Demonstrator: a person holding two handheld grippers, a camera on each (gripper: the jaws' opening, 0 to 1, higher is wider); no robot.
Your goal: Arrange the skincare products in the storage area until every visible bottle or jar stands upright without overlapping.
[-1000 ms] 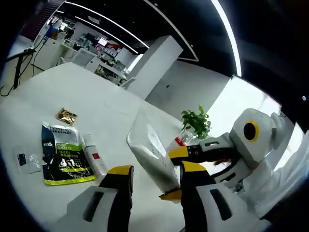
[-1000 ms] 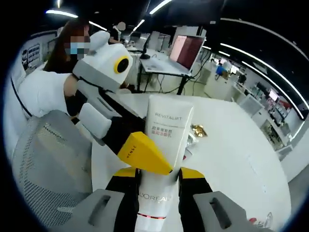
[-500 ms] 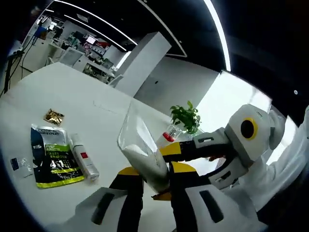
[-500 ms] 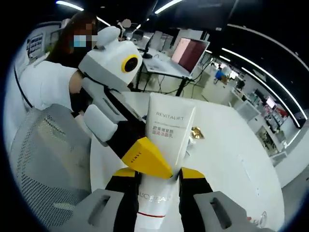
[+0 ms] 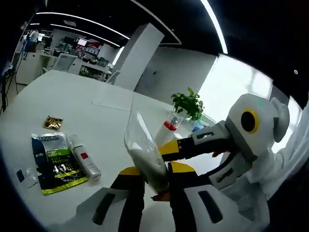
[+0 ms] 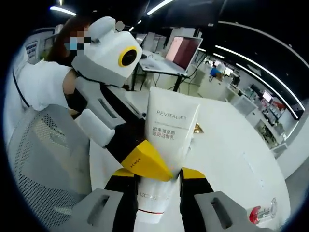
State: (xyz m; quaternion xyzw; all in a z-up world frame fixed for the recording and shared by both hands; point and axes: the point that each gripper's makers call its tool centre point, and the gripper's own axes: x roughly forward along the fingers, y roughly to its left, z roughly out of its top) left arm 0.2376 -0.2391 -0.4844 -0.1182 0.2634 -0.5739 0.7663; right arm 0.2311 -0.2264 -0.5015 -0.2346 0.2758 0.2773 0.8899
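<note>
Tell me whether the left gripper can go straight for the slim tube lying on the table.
Probably not: the left gripper is shut on the white tube, sharing it with the right gripper. The slim tube itself lies unobstructed beside the green packet.

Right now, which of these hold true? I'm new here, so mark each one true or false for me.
1. Both tongs grip the same white tube. True: the right tongs hold its lower end, and the left tongs clamp it too.
2. The green and black sachet stands upright on the table. False: it lies flat.
3. A small white bottle with a red mark lies beside the sachet. True.
4. The tube reads REVITALIFT. True.
5. A potted green plant sits right next to the sachet. False: it stands far off, at the table's far side.
</note>
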